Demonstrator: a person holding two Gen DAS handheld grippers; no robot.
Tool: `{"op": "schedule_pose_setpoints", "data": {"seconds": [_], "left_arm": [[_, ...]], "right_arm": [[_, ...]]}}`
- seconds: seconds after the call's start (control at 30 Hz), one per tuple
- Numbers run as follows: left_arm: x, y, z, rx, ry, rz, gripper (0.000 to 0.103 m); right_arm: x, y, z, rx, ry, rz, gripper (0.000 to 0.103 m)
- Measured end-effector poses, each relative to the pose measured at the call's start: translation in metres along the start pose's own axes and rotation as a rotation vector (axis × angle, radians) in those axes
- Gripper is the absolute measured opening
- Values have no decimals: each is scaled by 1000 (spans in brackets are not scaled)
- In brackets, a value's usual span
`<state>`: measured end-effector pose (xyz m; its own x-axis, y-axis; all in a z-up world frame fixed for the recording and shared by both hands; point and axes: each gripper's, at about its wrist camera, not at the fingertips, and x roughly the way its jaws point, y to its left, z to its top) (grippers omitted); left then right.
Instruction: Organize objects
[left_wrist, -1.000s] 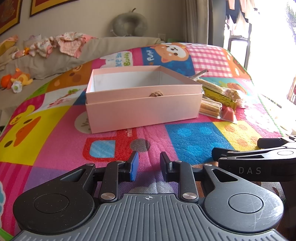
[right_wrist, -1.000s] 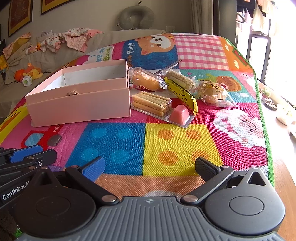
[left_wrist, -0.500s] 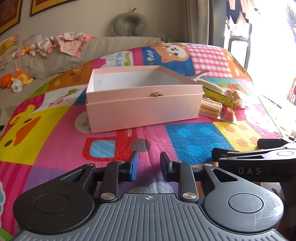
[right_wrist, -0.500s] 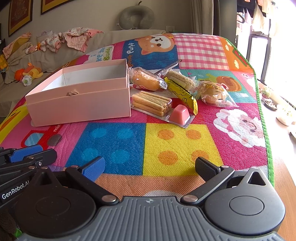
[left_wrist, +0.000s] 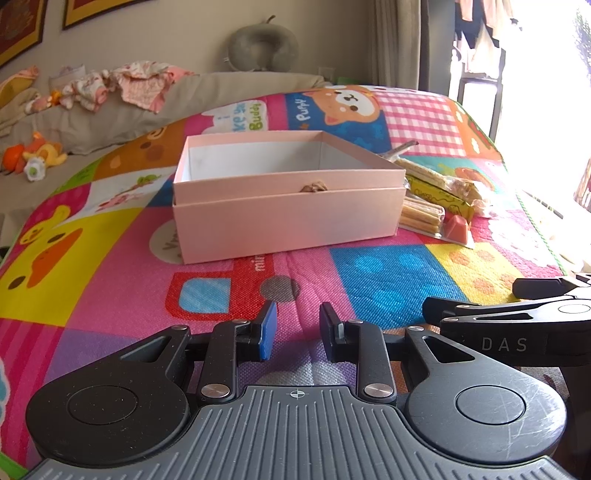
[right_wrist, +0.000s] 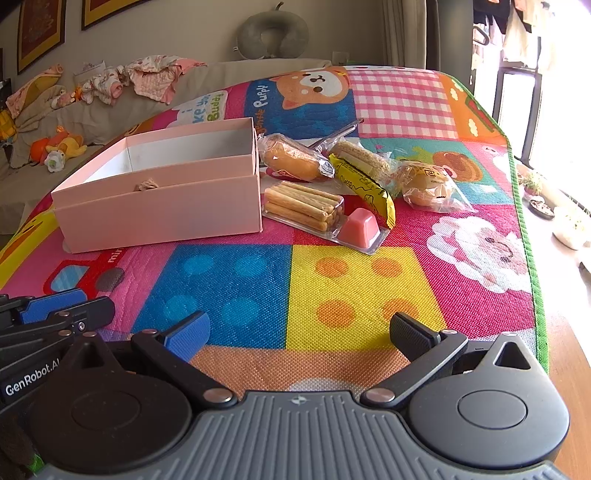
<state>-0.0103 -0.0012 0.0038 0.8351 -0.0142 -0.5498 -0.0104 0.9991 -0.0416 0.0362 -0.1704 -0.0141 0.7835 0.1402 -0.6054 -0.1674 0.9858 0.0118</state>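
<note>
Left wrist view: no change from a second ago; left gripper low over mat, narrowly parted, empty, facing pink box. Right wrist view: equally unmoved; right gripper spread wide, empty, snack packets just beside box. Sorting apparently not begun.

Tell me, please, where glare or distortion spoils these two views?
Left wrist: the window is blown out white at the right, and the mat bulges from fisheye. Right wrist: milder glare at the right edge; the box and snacks stay sharp.
</note>
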Motion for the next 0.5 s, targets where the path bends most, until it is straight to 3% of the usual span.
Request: {"op": "schedule_pose_setpoints", "data": {"seconds": [0.17, 0.3, 0.5], "left_arm": [[0, 1, 0, -4, 0, 1, 28], [-1, 2, 0, -12, 1, -3, 28], [-1, 4, 0, -20, 1, -12, 28]], "right_arm": [[-4, -2, 2, -26, 16, 89, 103], [-1, 5, 10, -60, 83, 73, 103], [0, 5, 12, -73, 104, 78, 103]]}}
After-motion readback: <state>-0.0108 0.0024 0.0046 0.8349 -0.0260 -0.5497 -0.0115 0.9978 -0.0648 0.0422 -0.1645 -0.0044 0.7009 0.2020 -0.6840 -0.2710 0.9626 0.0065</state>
